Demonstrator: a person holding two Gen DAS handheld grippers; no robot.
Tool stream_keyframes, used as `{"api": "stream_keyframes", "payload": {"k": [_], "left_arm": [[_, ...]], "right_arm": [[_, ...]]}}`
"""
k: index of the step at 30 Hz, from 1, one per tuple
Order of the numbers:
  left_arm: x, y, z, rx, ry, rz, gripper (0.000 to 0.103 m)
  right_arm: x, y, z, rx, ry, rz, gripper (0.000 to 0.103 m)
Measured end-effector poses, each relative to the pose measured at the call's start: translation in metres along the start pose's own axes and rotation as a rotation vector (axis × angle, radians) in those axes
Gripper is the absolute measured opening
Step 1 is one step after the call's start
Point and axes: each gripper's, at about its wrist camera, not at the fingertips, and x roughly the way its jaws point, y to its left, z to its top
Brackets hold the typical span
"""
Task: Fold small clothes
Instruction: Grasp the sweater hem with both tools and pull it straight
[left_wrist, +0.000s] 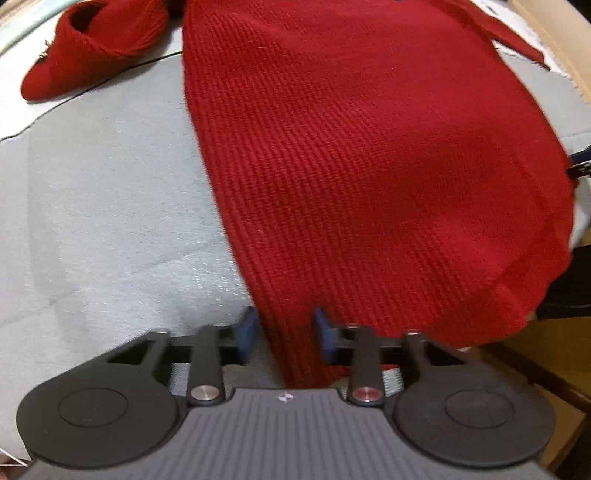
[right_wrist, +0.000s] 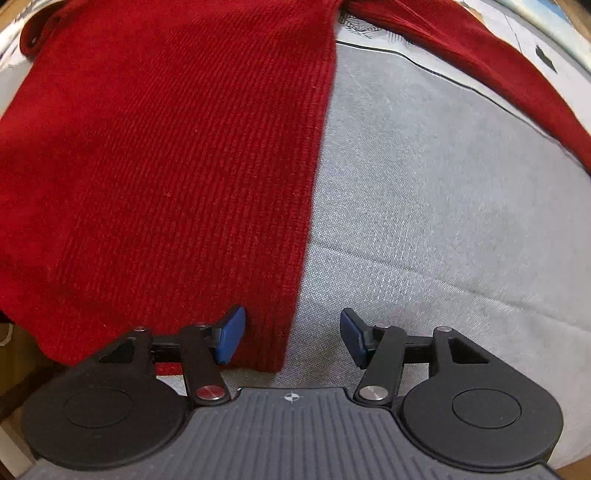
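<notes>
Blue pads of our left claw (left_wrist: 284, 334) straddle the red knit sweater's (left_wrist: 369, 166) near corner, jaws apart, nothing pinched. Right claw (right_wrist: 291, 336) gapes wider at the opposite corner. Sweater lies flat on the grey worktop (right_wrist: 443, 203), sleeves (left_wrist: 85, 48) out; folding seems barely begun.

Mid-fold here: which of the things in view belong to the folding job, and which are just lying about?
For the job:
red knit sweater
its sleeve
left gripper, open at the hem
right gripper, open at the hem corner

Lying about:
grey cloth surface
printed sheet at the far edge
</notes>
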Motion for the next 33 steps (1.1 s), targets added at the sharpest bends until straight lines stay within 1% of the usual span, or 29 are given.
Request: {"api": "stream_keyframes", "payload": {"k": [1,2,3,4,5,6,8,9,11,13,15,17,19,21,23,24,27,28,30,32,33], "left_arm": [[-0.001,-0.002,-0.002,0.011,-0.007,0.002,0.02],[-0.003,-0.004,0.0,0.024,-0.013,0.004,0.016],[-0.003,-0.006,-0.007,0.029,-0.02,0.0,0.014],[-0.005,-0.005,-0.007,0.032,-0.025,-0.003,0.013],[-0.006,-0.005,-0.009,0.033,-0.029,-0.007,0.012],[-0.009,-0.003,-0.01,0.03,-0.035,-0.012,0.011],[-0.015,0.001,-0.013,0.025,-0.048,-0.02,0.011],[-0.018,-0.001,-0.023,0.027,-0.058,-0.022,0.011],[-0.024,-0.001,-0.026,0.034,-0.07,-0.024,0.01],[-0.027,0.004,-0.033,0.039,-0.071,-0.025,0.009],[-0.022,0.001,-0.036,0.044,-0.062,-0.026,0.009],[-0.021,0.001,-0.039,0.06,-0.041,-0.007,0.008],[-0.017,-0.003,-0.041,0.083,-0.01,0.008,0.008],[-0.016,-0.006,-0.041,0.089,0.0,0.017,0.009],[-0.019,-0.005,-0.038,0.079,-0.01,0.013,0.011],[-0.022,-0.005,-0.037,0.072,-0.028,0.018,0.013],[-0.037,-0.003,-0.035,0.049,-0.104,0.027,0.018],[-0.042,-0.001,-0.034,0.033,-0.131,0.016,0.02],[-0.048,0.0,-0.032,0.016,-0.166,-0.004,0.021],[-0.05,-0.003,-0.031,0.026,-0.179,-0.027,0.021],[-0.046,-0.001,-0.026,0.037,-0.173,-0.042,0.026]], "right_arm": [[0.0,0.002,-0.001,-0.01,-0.001,0.013,0.053],[-0.002,0.002,0.001,-0.023,-0.003,0.032,0.039],[-0.003,0.004,0.003,-0.031,-0.005,0.056,0.024],[-0.005,0.007,0.002,-0.043,-0.013,0.069,0.022],[-0.006,0.01,0.0,-0.059,-0.021,0.079,0.015],[-0.007,0.011,0.0,-0.072,-0.025,0.085,0.013],[-0.01,0.011,0.002,-0.063,-0.027,0.094,0.011],[-0.011,0.009,0.002,-0.048,-0.027,0.103,0.011],[-0.018,-0.002,0.002,0.01,-0.035,0.121,0.01],[-0.027,-0.014,0.0,0.048,-0.05,0.113,0.009],[-0.033,-0.024,-0.006,0.071,-0.051,0.113,0.008],[-0.032,-0.026,-0.012,0.082,-0.034,0.11,0.008],[-0.024,-0.024,-0.012,0.066,0.005,0.074,0.007],[-0.021,-0.02,-0.014,0.059,0.023,0.044,0.007],[-0.027,-0.019,-0.011,0.052,-0.001,0.046,0.008],[-0.03,-0.018,-0.01,0.052,-0.018,0.038,0.009],[-0.046,-0.017,-0.007,0.045,-0.107,0.012,0.009],[-0.052,-0.017,-0.007,0.052,-0.143,0.026,0.009],[-0.059,-0.016,-0.006,0.062,-0.18,0.055,0.01],[-0.061,-0.011,-0.006,0.052,-0.198,0.077,0.01],[-0.061,-0.008,-0.005,0.046,-0.193,0.083,0.013]]}}
